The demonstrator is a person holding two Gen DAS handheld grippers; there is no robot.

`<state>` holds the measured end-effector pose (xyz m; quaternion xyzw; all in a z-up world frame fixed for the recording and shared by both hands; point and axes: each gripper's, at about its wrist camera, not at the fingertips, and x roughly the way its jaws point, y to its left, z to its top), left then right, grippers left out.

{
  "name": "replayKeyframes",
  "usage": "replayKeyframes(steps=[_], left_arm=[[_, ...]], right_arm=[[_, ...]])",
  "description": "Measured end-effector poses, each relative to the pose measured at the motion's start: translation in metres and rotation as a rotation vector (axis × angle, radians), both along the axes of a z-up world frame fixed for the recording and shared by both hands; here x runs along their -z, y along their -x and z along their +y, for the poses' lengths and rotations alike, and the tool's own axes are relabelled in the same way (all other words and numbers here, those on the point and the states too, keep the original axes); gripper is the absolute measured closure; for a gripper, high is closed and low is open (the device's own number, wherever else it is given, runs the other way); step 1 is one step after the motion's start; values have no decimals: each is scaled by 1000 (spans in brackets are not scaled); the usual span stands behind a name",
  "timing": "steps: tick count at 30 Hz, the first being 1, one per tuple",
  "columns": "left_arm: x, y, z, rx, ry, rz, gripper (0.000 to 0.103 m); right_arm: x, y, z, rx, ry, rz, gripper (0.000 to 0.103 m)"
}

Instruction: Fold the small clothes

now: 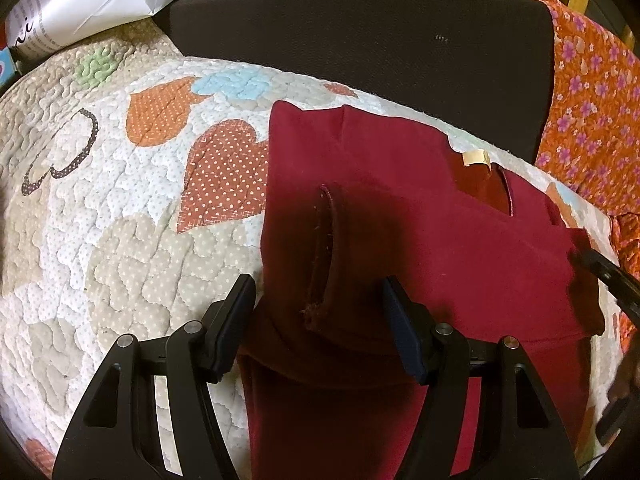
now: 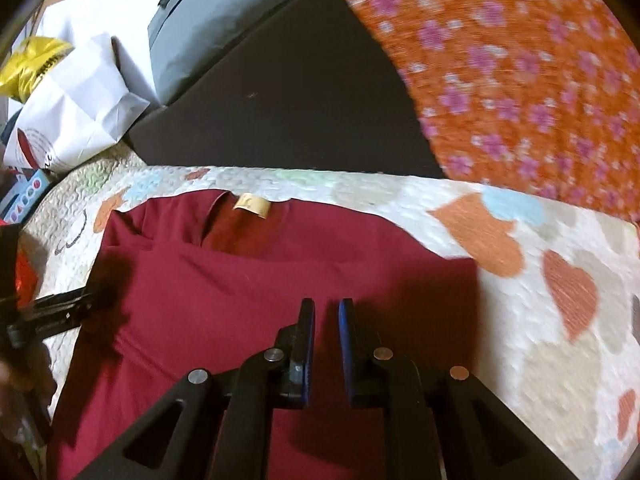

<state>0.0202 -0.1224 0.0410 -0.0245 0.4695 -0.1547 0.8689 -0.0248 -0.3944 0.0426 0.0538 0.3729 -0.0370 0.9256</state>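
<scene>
A dark red shirt [image 1: 420, 240] lies flat on a quilt with heart patches [image 1: 120, 200], collar and beige label [image 1: 475, 157] at the far side. A sleeve is folded in over its left part. My left gripper [image 1: 318, 292] is open, its jaws wide apart over the folded sleeve's cuff at the shirt's left edge. In the right wrist view the shirt [image 2: 248, 280] fills the middle. My right gripper [image 2: 326, 312] hovers over it with a narrow empty gap between the jaws. The right gripper also shows at the left wrist view's right edge [image 1: 608, 276].
A dark brown cushion [image 1: 360, 40] lies beyond the quilt. An orange floral cloth [image 1: 592, 112] is on the right. White paper bags [image 1: 92, 4] and a grey pillow [image 2: 200, 40] sit at the far left. The quilt [image 2: 540, 280] is bare to the shirt's right.
</scene>
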Motion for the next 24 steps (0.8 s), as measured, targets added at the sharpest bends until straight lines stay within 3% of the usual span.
replayKeyframes(steps=[4, 9, 16, 19, 24], left_arm=[[2, -1, 0, 3, -8, 1, 38], [5, -2, -1, 6, -15, 1, 38], [5, -2, 0, 7, -14, 2, 38], [5, -2, 0, 3, -12, 2, 38], [6, 1, -1, 9, -30, -14, 37]], right_arm=[[24, -36, 1, 29, 16, 80, 92], [24, -55, 3, 45, 63, 64, 92], [5, -3, 8, 27, 22, 57, 83], [13, 22, 3, 61, 31, 65, 80], [28, 28, -1, 54, 71, 71, 78]])
